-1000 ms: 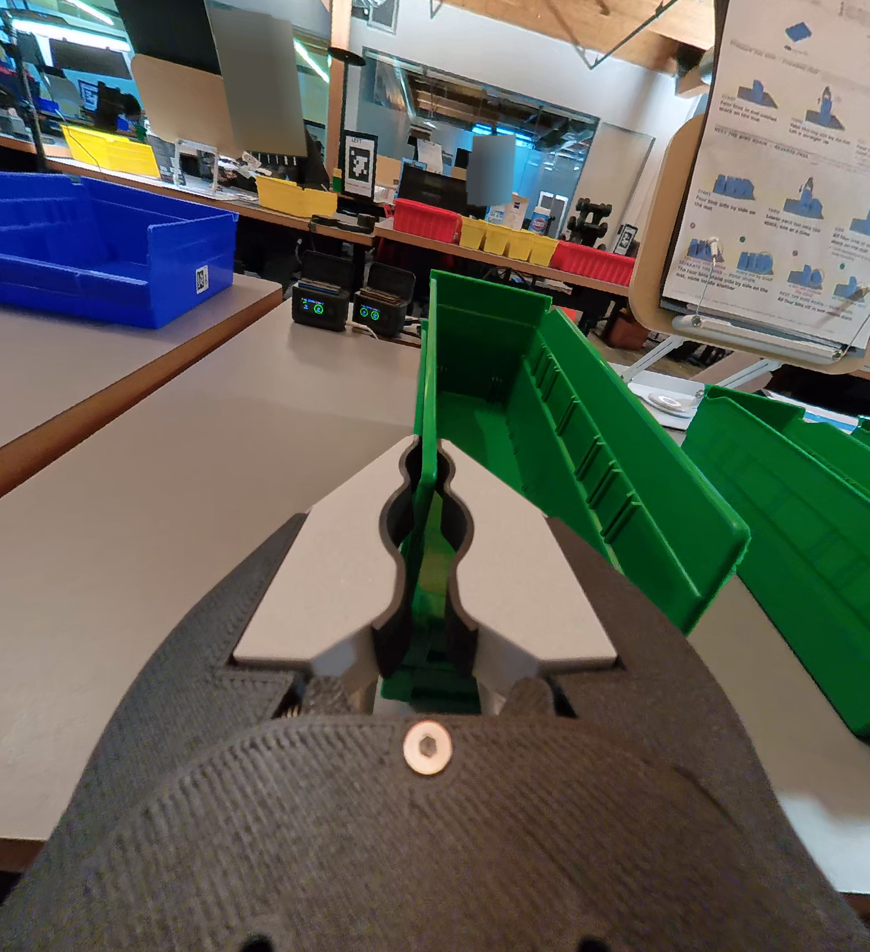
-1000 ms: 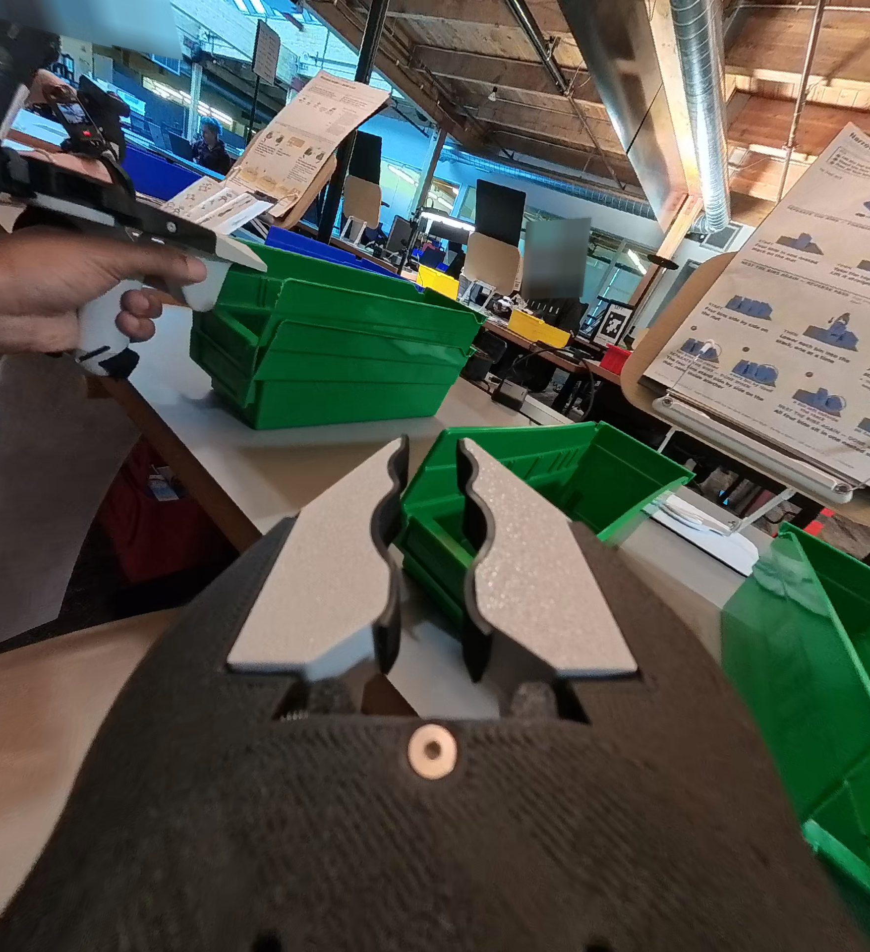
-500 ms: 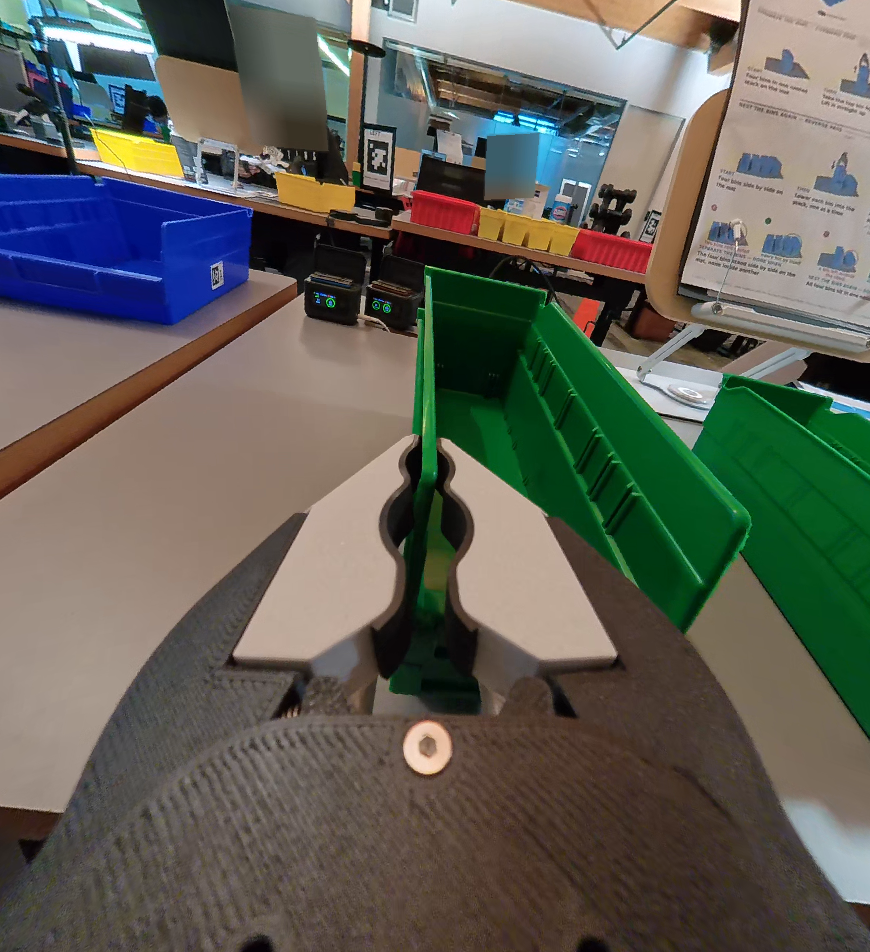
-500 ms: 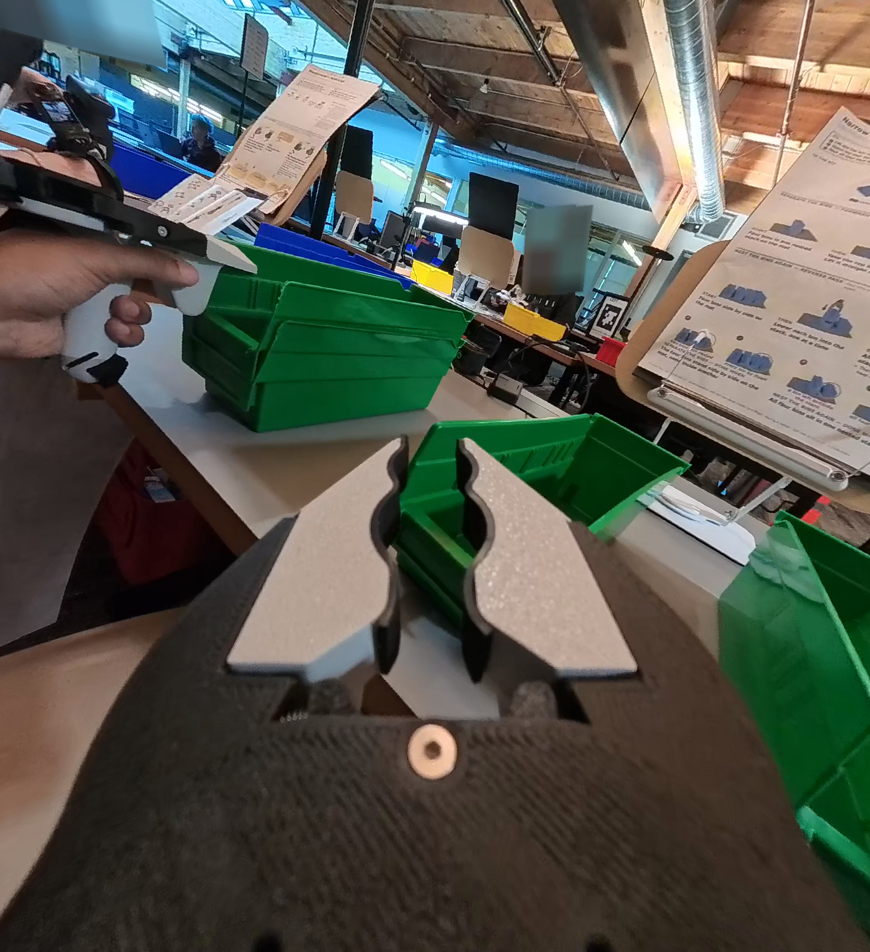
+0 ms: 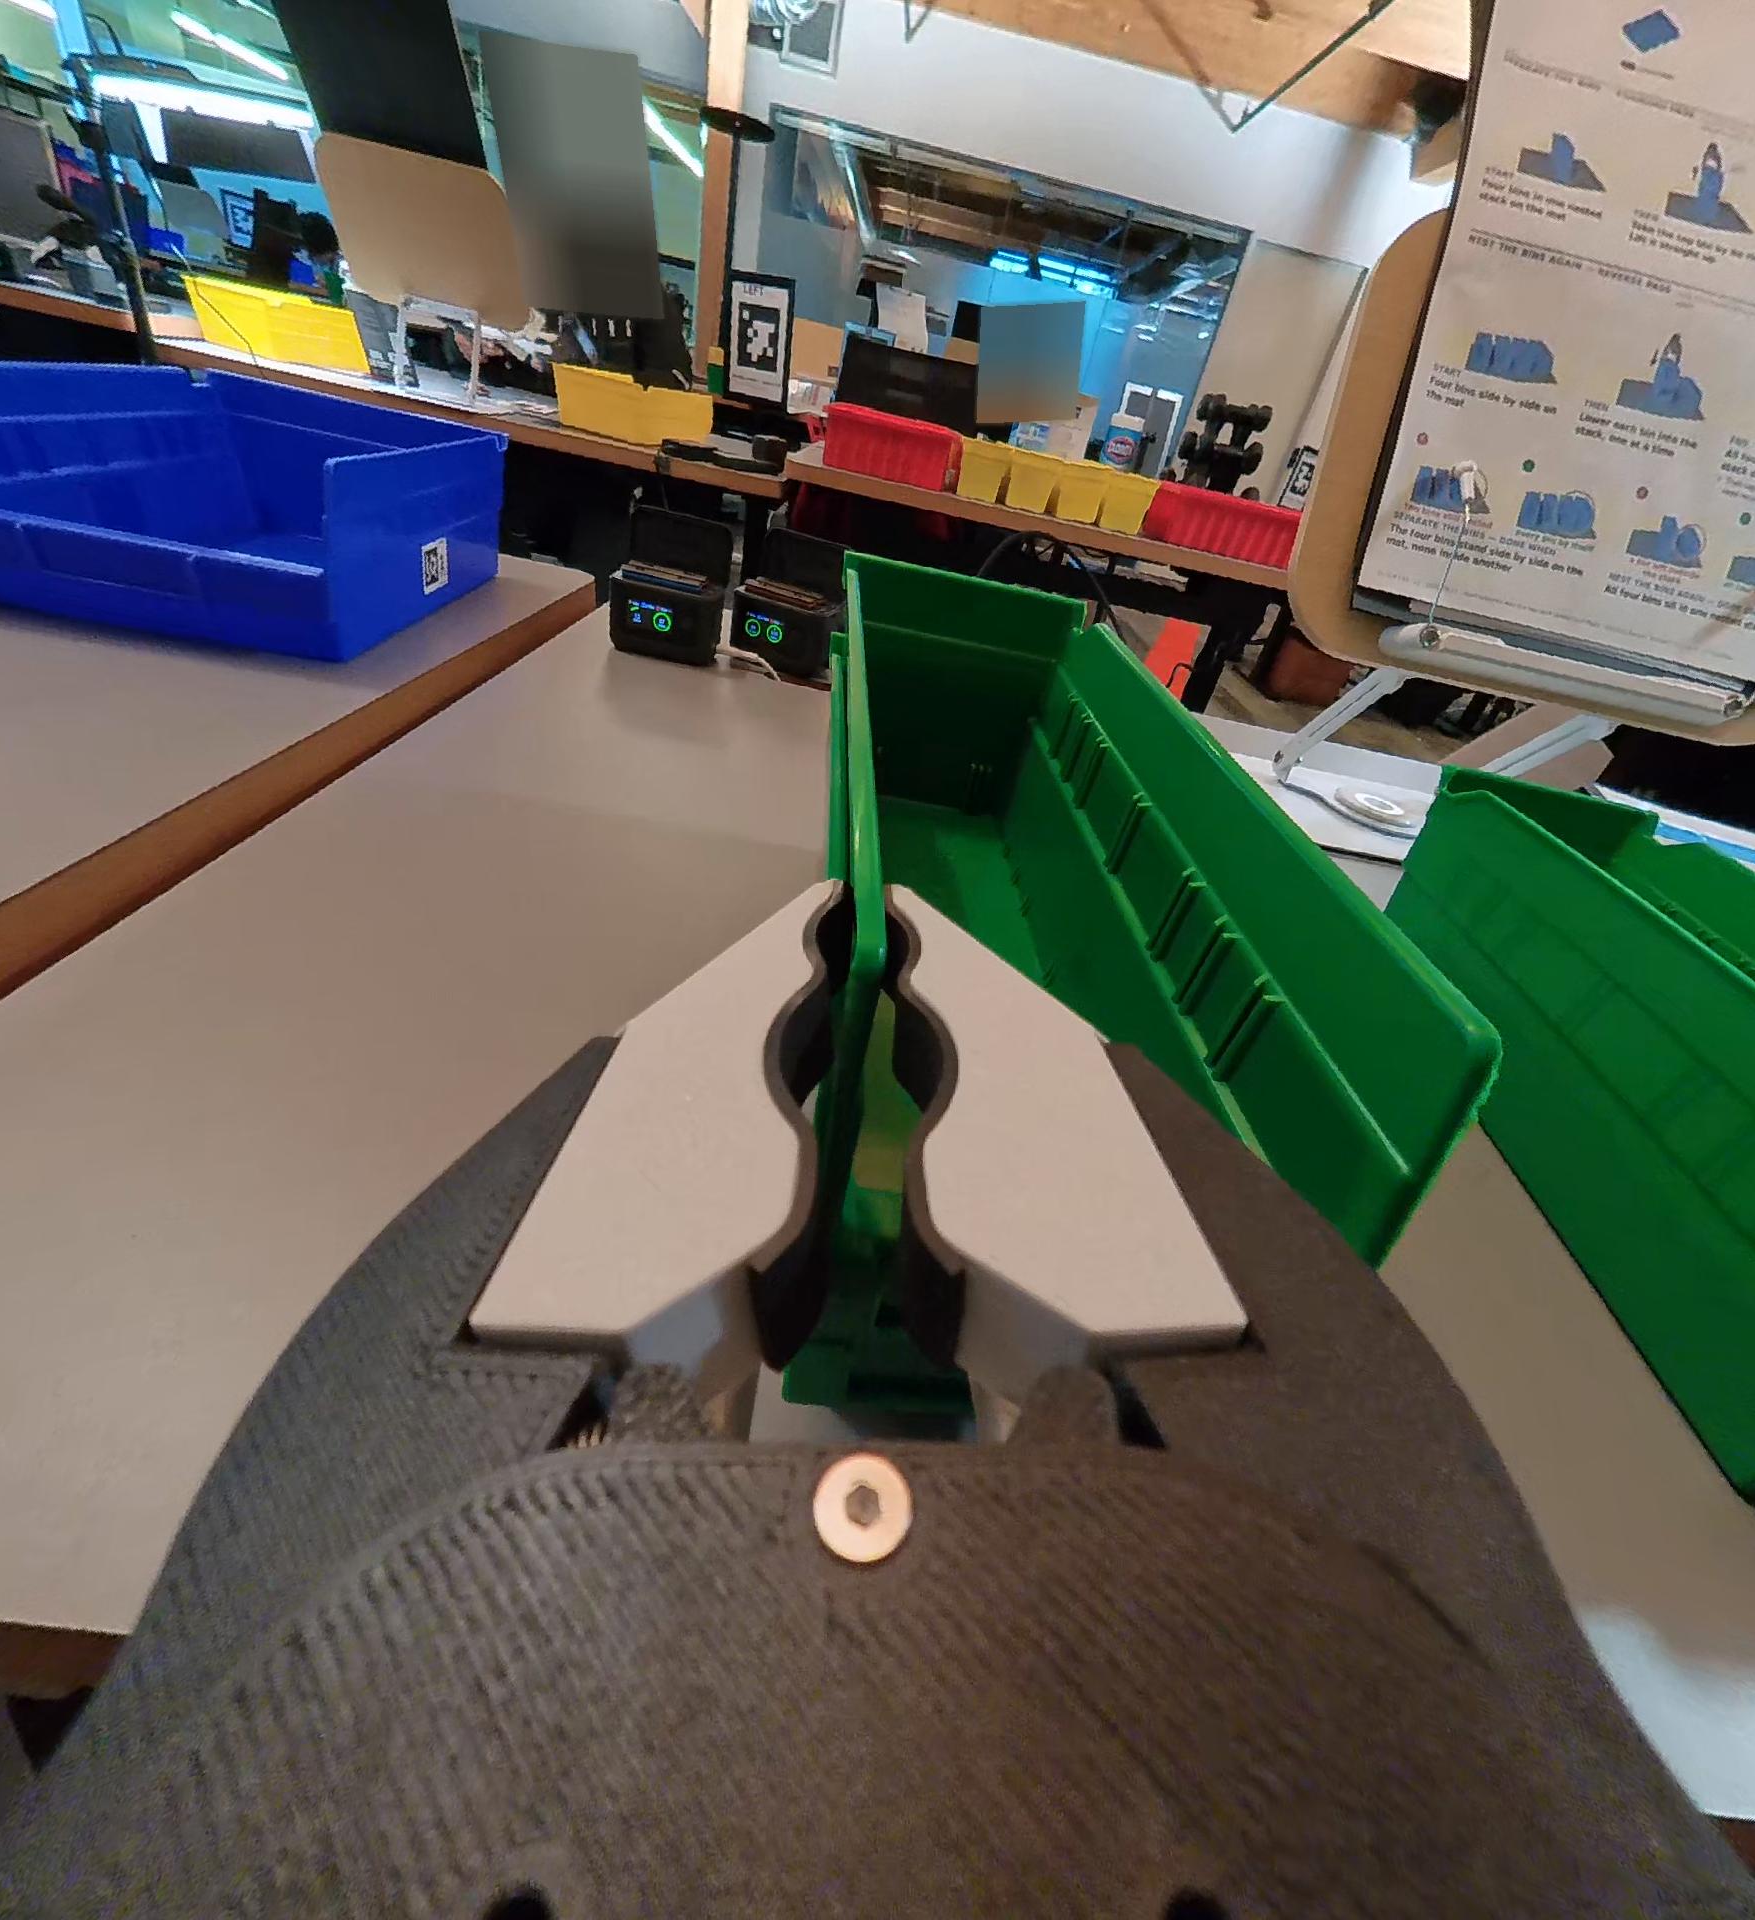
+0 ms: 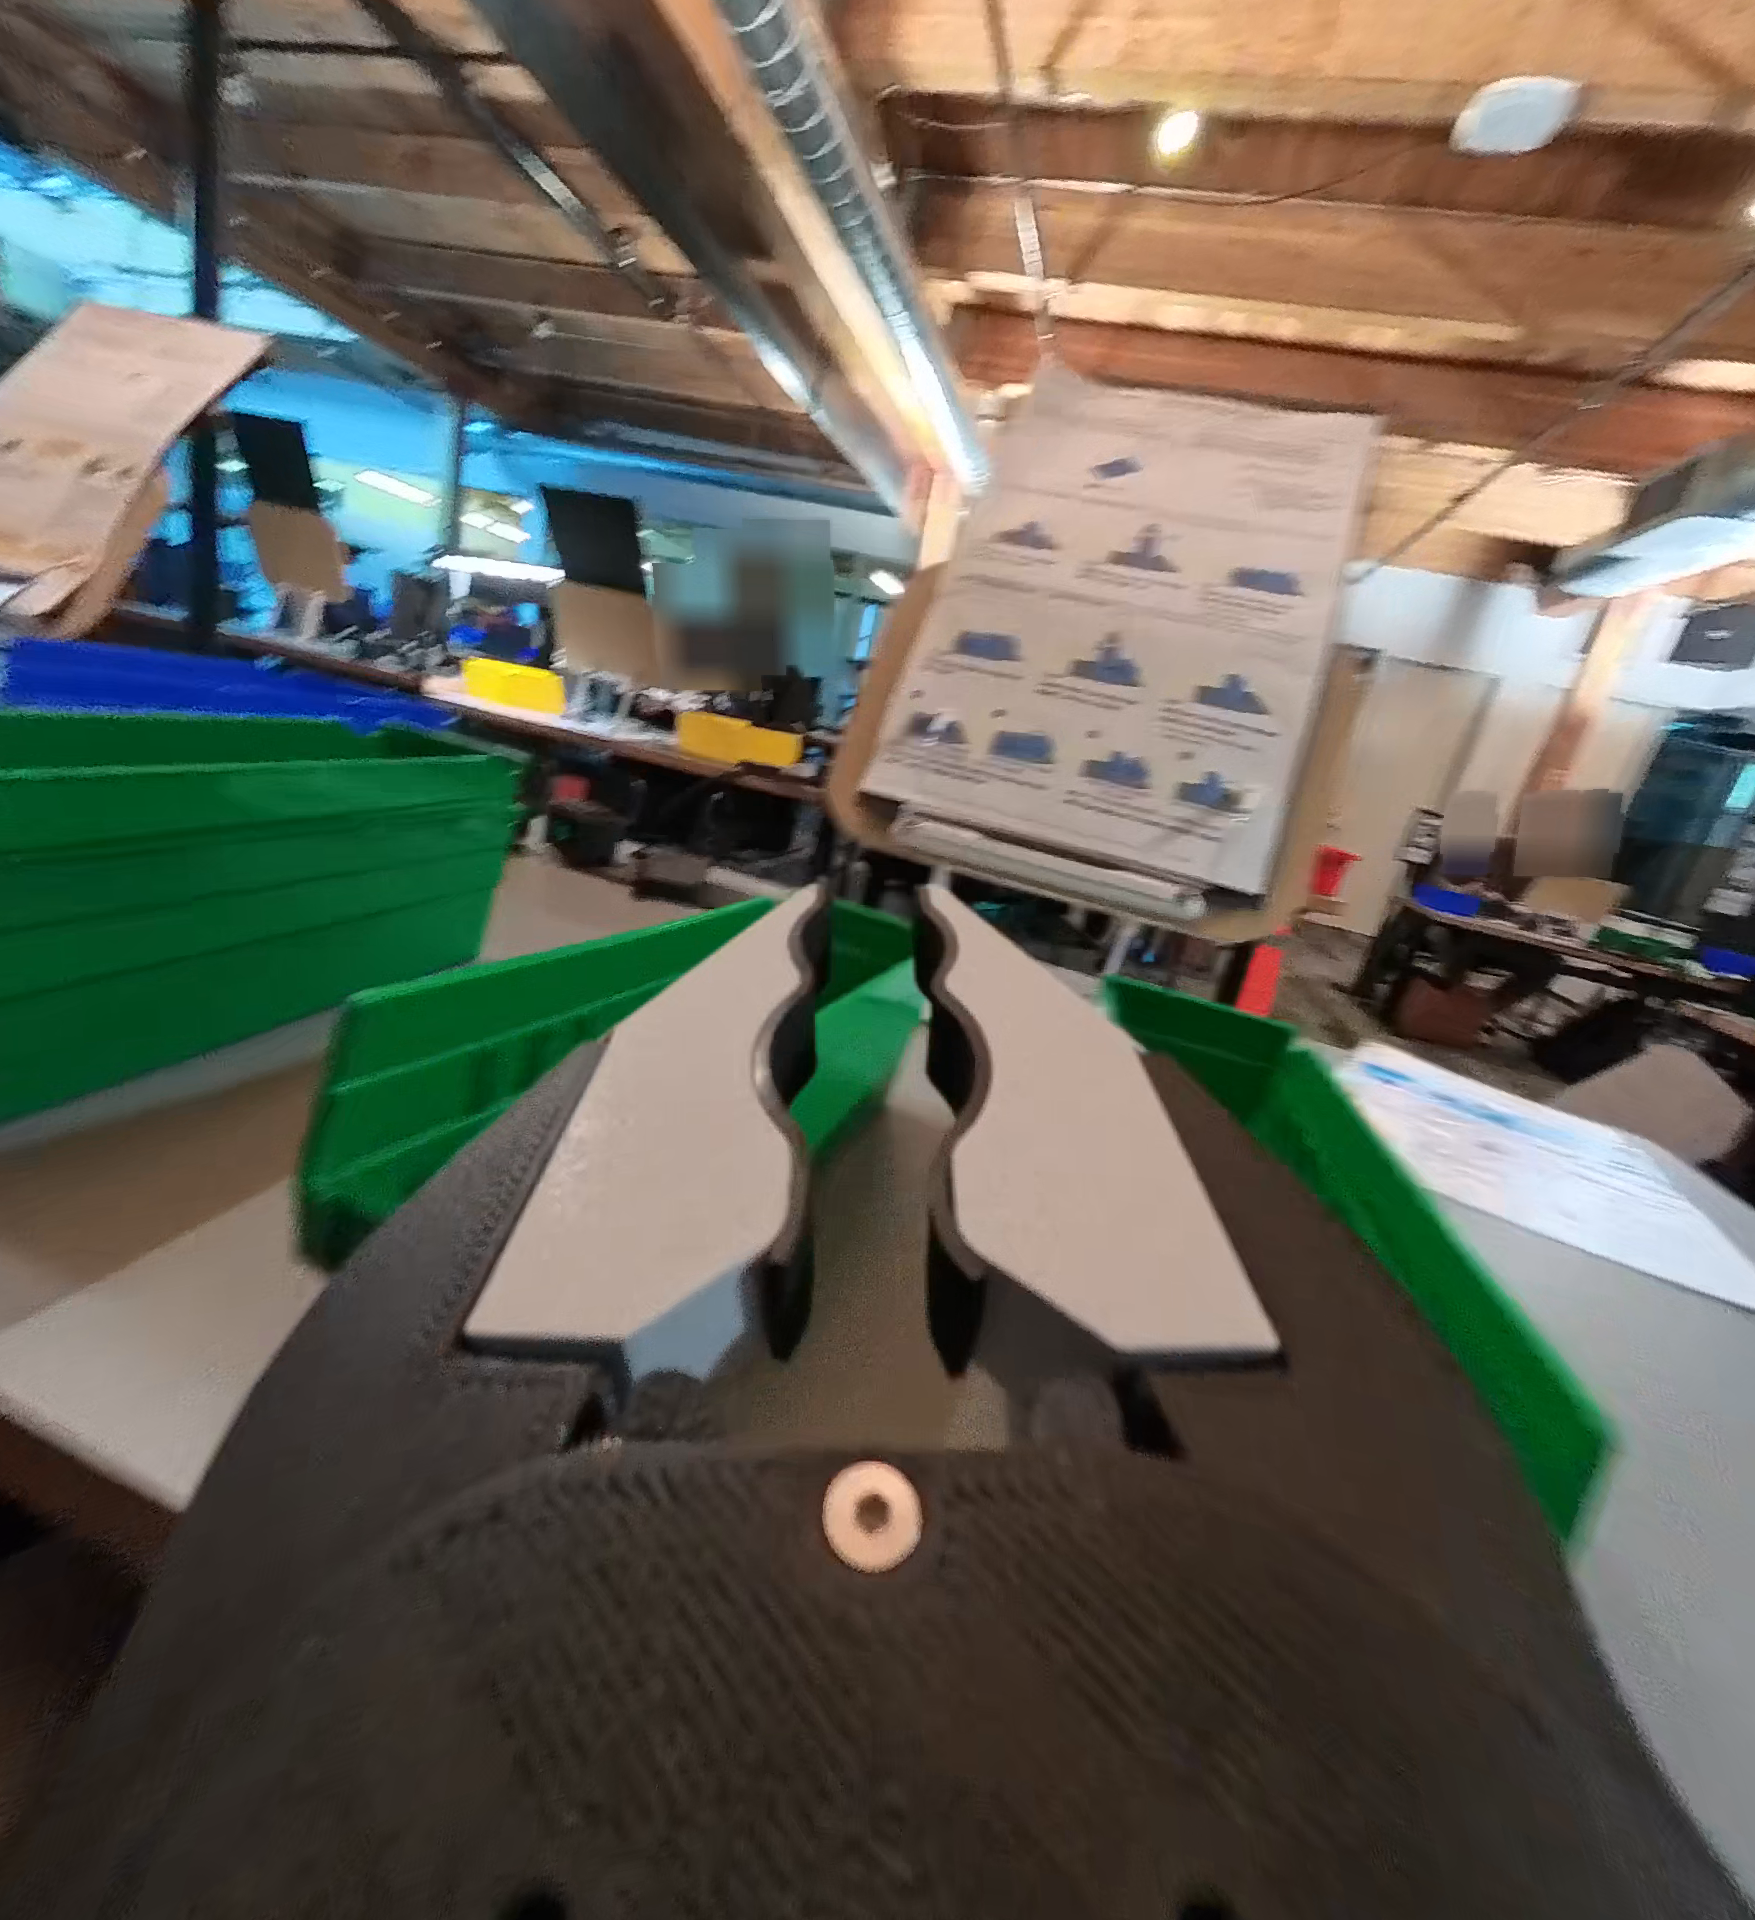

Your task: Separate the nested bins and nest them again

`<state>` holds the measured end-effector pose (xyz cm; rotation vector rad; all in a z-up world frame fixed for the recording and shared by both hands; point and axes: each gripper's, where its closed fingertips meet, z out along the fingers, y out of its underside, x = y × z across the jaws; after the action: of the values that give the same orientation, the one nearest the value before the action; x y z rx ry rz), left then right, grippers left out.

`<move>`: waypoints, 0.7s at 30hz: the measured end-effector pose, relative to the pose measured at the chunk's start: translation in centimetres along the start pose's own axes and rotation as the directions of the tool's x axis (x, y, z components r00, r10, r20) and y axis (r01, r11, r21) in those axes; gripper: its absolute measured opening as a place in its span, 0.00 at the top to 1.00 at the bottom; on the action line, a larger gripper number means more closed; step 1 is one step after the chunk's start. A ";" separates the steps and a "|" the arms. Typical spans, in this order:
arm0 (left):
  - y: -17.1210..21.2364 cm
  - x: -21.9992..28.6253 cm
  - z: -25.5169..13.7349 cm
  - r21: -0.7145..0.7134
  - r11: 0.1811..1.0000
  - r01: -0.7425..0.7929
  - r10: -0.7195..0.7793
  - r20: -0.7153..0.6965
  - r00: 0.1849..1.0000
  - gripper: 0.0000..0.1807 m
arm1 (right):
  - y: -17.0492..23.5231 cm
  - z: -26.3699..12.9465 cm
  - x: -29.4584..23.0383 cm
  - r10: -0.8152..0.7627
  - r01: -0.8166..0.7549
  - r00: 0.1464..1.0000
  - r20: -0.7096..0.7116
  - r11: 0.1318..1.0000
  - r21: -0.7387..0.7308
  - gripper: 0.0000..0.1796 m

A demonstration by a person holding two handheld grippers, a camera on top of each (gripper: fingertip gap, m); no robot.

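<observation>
In the left wrist view my left gripper (image 5: 857, 906) is shut on the left side wall of a long green bin (image 5: 1112, 883), near its front corner. A second green bin (image 5: 1631, 1049) lies to its right. The right wrist view is blurred by motion. My right gripper (image 6: 868, 906) is open and empty there, over the table's near edge. A single green bin (image 6: 499, 1049) lies just beyond its left finger, and another green bin (image 6: 1372, 1153) sits at the right. A stack of nested green bins (image 6: 208, 883) stands at the left.
A blue bin (image 5: 177, 520) sits on the neighbouring table at the left. Two small black charger cases (image 5: 665, 613) stand at the table's far edge. An instruction board on a stand (image 5: 1631, 364) rises at the back right, also seen from the right wrist (image 6: 1112, 644). A paper sheet (image 6: 1559, 1174) lies at the right.
The right gripper has swung to the right, so the hand with the left gripper has left its view and the bins have shifted left. The left gripper keeps its hold on the bin wall.
</observation>
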<state>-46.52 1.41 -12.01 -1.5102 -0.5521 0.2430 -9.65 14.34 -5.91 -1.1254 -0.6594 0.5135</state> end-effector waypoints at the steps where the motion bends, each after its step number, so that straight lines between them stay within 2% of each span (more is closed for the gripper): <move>1: 0.0 0.0 0.0 0.000 1.000 -0.004 0.004 0.003 1.000 1.00 | -0.3 0.0 1.9 0.000 0.000 0.999 -0.049 1.000 0.014 0.93; 5: 0.0 0.0 0.0 0.005 1.000 -0.009 0.009 -0.002 1.000 1.00 | 0.2 -0.7 10.4 -0.024 0.022 0.971 -0.239 1.000 -0.011 0.91; 9: -1.2 0.4 -0.4 0.083 0.995 0.048 -0.040 -0.089 0.995 0.95 | 4.8 -1.5 16.5 0.060 -0.116 0.945 -0.323 0.981 -0.158 0.77; 14: -1.2 0.5 -0.3 0.079 0.992 0.095 -0.085 -0.124 0.989 0.93 | 10.0 -1.2 16.4 0.211 -0.292 0.943 -0.258 0.896 -0.334 0.70; 21: -1.1 0.6 -0.2 0.074 0.995 0.066 -0.058 -0.109 0.992 0.93 | 11.7 -1.0 15.4 0.232 -0.314 0.942 -0.240 0.861 -0.400 0.74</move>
<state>-46.10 1.44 -10.85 -1.4197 -0.4979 0.1328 1.40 28.20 -13.77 -1.6867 -0.4598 0.5085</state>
